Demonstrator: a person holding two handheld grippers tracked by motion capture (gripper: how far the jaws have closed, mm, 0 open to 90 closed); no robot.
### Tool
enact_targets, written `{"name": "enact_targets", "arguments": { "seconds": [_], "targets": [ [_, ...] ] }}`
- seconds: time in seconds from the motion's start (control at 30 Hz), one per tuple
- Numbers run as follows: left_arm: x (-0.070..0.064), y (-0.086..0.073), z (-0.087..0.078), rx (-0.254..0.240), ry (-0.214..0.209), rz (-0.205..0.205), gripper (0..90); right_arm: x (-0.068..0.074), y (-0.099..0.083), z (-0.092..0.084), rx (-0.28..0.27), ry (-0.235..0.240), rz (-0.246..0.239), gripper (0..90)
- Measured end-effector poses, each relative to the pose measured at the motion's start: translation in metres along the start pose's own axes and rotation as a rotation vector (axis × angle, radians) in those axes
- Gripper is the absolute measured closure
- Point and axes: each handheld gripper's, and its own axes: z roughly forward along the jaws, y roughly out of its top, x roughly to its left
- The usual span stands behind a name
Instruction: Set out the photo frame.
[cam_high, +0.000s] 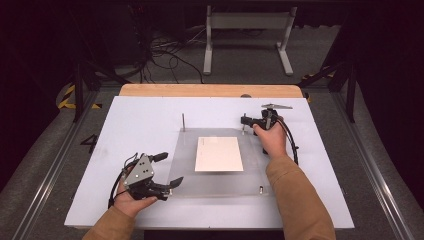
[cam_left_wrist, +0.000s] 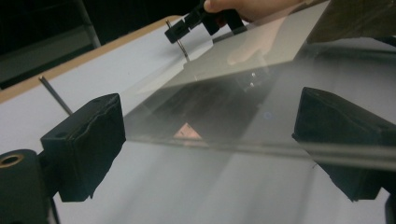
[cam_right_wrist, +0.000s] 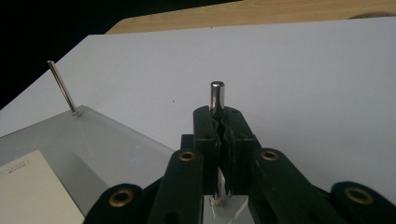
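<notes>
Right gripper (cam_right_wrist: 218, 135) was clamped tight on the metal pin (cam_right_wrist: 217, 95) at the far right corner of the clear acrylic plate (cam_high: 220, 182), my guess being to seat it or steady it upright. A matching thin pin (cam_high: 183, 122) stood off to that gripper's left. Left gripper (cam_high: 170, 172) sat wide open with nothing in it, the plate's near left edge right between its jaws, probably lined up to brace it. A white sheet (cam_high: 219, 153) lay flat on the plate.

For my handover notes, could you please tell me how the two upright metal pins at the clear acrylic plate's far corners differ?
The right-hand metal pin is clamped in the right gripper; the left-hand metal pin stands free. The free one looks thinner. Both rise from the clear acrylic plate.
</notes>
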Motion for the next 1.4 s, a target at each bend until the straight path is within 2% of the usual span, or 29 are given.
{"name": "enact_targets", "arguments": {
  "seconds": [0.07, 0.13, 0.17, 0.2, 0.23, 0.27, 0.3, 0.37, 0.47, 0.57, 0.7, 0.77, 0.87, 0.93, 0.97, 1.0, 1.13, 1.17, 1.23, 1.3, 1.33, 1.37, 1.4],
  "targets": [
    [-0.002, 0.003, 0.003, -0.014, 0.007, 0.027, 9.5, 0.0, 0.0, 0.0, -0.001, -0.002, 0.002, 85.4],
    [-0.003, 0.005, 0.006, -0.032, 0.007, 0.033, 11.4, 0.001, 0.0, 0.0, -0.005, -0.004, 0.006, 85.4],
    [-0.003, 0.006, 0.008, -0.039, 0.011, 0.053, 12.9, 0.001, -0.001, 0.0, -0.005, -0.005, 0.007, 85.4],
    [-0.004, 0.007, 0.009, -0.041, 0.008, 0.053, 16.3, 0.001, -0.001, 0.0, -0.007, -0.005, 0.011, 85.4],
    [-0.003, 0.007, 0.01, -0.042, -0.012, 0.046, 19.4, 0.0, -0.001, 0.0, -0.009, -0.005, 0.013, 85.3],
    [-0.002, 0.007, 0.012, -0.049, -0.055, 0.027, 27.2, 0.001, -0.001, 0.0, -0.008, -0.007, 0.014, 85.3],
    [-0.001, 0.008, 0.012, -0.052, -0.07, 0.018, 37.3, 0.001, -0.001, 0.0, -0.009, -0.01, 0.016, 85.3],
    [-0.001, 0.008, 0.013, -0.053, -0.066, 0.024, 40.9, 0.001, -0.001, 0.001, -0.008, -0.014, 0.014, 85.2],
    [-0.002, 0.009, 0.013, -0.029, -0.064, 0.044, 44.4, 0.004, 0.0, 0.0, -0.005, -0.033, 0.001, 84.9],
    [-0.003, 0.01, 0.014, -0.017, -0.061, 0.059, 45.5, 0.005, 0.0, -0.001, -0.003, -0.032, -0.003, 83.0],
    [-0.003, 0.01, 0.014, -0.018, -0.065, 0.062, 46.6, 0.003, -0.003, -0.009, -0.008, -0.043, -0.006, 72.9],
    [-0.002, 0.011, 0.014, -0.021, -0.066, 0.061, 46.9, 0.003, -0.006, -0.017, -0.031, -0.045, -0.009, 65.6],
    [-0.002, 0.013, 0.014, -0.018, -0.07, 0.051, 46.9, 0.006, -0.009, -0.036, -0.069, -0.049, -0.045, 58.3],
    [-0.001, 0.014, 0.014, -0.015, -0.07, 0.049, 46.9, 0.008, -0.012, -0.051, -0.078, -0.04, -0.105, 59.1],
    [-0.001, 0.015, 0.014, -0.012, -0.07, 0.042, 46.9, 0.01, -0.015, -0.065, -0.087, -0.031, -0.15, 60.7],
    [-0.001, 0.016, 0.014, -0.015, -0.07, 0.044, 46.8, 0.011, -0.017, -0.074, -0.095, -0.021, -0.174, 60.5],
    [0.0, 0.019, 0.015, -0.012, -0.074, 0.032, 46.9, 0.023, -0.027, -0.108, -0.115, 0.012, -0.272, 55.8],
    [0.0, 0.019, 0.015, -0.012, -0.074, 0.032, 46.9, 0.029, -0.032, -0.115, -0.113, 0.021, -0.315, 53.4],
    [0.001, 0.02, 0.015, -0.011, -0.077, 0.029, 46.9, 0.039, -0.04, -0.127, -0.107, 0.021, -0.402, 49.9],
    [0.001, 0.02, 0.015, -0.011, -0.078, 0.026, 46.9, 0.048, -0.05, -0.135, -0.106, 0.015, -0.465, 46.3],
    [0.001, 0.02, 0.015, -0.011, -0.078, 0.026, 46.9, 0.048, -0.05, -0.135, -0.106, 0.015, -0.465, 46.3],
    [0.001, 0.021, 0.015, -0.007, -0.076, 0.028, 46.9, 0.054, -0.06, -0.141, -0.086, -0.008, -0.521, 45.8],
    [0.001, 0.021, 0.015, -0.007, -0.076, 0.028, 46.9, 0.057, -0.065, -0.144, -0.087, -0.006, -0.538, 45.6]
  ]
}}
